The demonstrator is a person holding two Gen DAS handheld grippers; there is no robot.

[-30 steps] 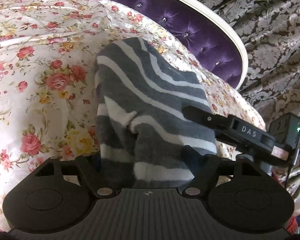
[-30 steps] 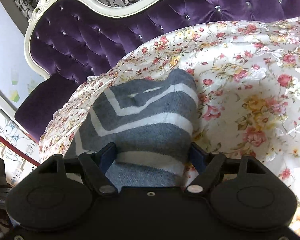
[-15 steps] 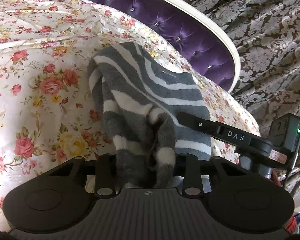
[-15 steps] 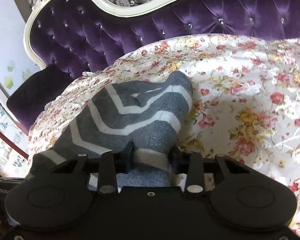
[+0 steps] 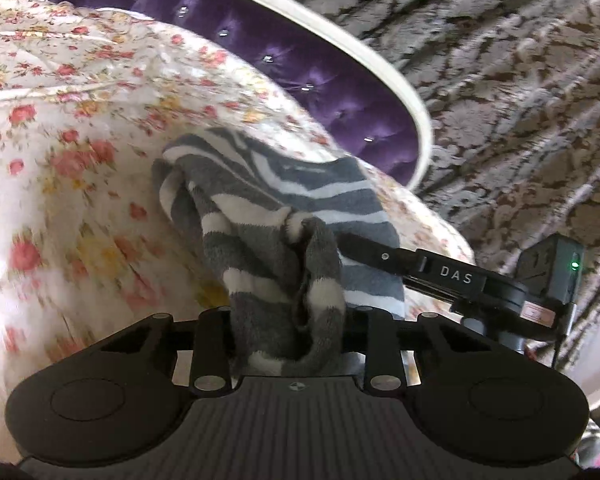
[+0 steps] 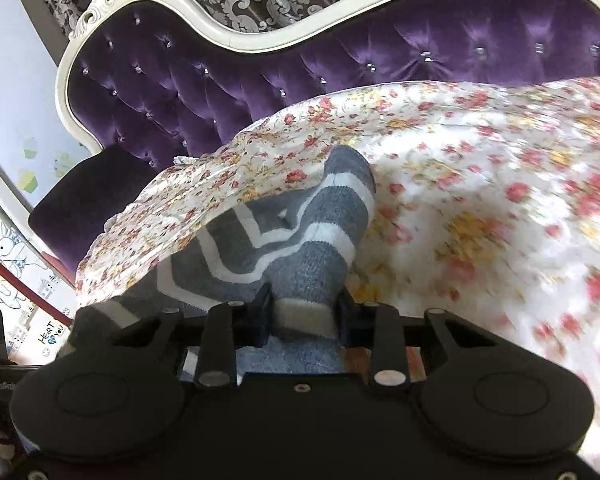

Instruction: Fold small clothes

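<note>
A grey-and-white striped garment (image 5: 284, 200) lies on the floral bedcover (image 5: 80, 140), with its near edge lifted and bunched. My left gripper (image 5: 288, 320) is shut on a gathered fold of it. In the right wrist view the same garment (image 6: 308, 240) runs into my right gripper (image 6: 304, 312). Its jaws are closing, and the pads press on a striped edge. A finger (image 5: 420, 264) of the right gripper reaches in from the right in the left wrist view and rests against the cloth. The garment's far left part is hidden under a fold of bedcover (image 6: 180, 216).
A purple tufted headboard (image 6: 260, 60) with a white frame (image 6: 204, 12) curves behind the bed. Patterned curtains (image 5: 500, 80) hang beyond it. The bedcover's edge (image 5: 440, 232) drops off just right of the garment. Floral bedcover (image 6: 480, 200) spreads wide to the right.
Both grippers went from open around the garment's edge to shut on it. They rose with it, bunching and lifting the cloth off the bedcover.
</note>
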